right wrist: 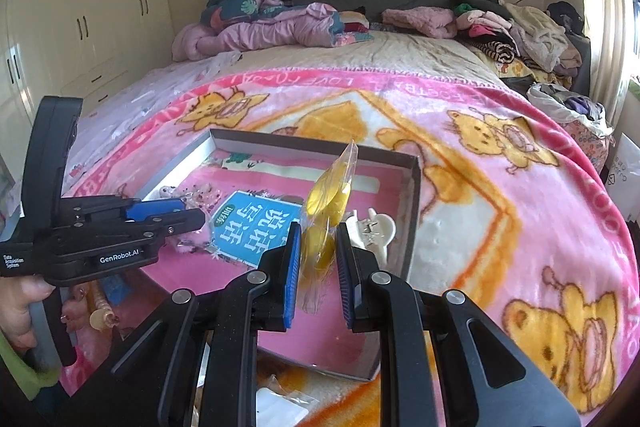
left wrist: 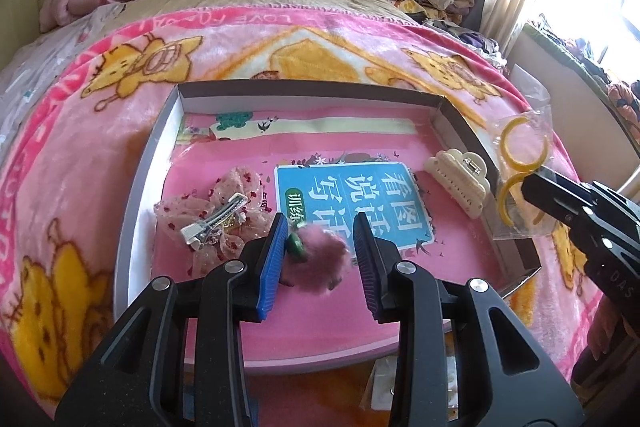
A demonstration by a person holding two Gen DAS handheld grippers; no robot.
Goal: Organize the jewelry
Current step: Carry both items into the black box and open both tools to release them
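Right wrist view shows our right gripper (right wrist: 318, 259) holding the bag of yellow rings (right wrist: 326, 211) over the box's (right wrist: 414, 187) right wall, so we should lower it inside before letting go, while our left gripper (left wrist: 320, 247) stands wide around the blurred pink pompom (left wrist: 320, 255).

Shallow box (left wrist: 176, 107) on bed blanket (left wrist: 320, 39), holding pink book (left wrist: 352, 203); sequinned bow clip (left wrist: 216, 219) at 9 o'clock, cream claw clip (left wrist: 460, 183) at 2 o'clock. Left gripper (left wrist: 320, 247), jaws apart, straddles blurred pink pompom (left wrist: 320, 259). Right gripper (left wrist: 536, 187) at 3 o'clock touches bag of yellow hoops (left wrist: 520, 155).
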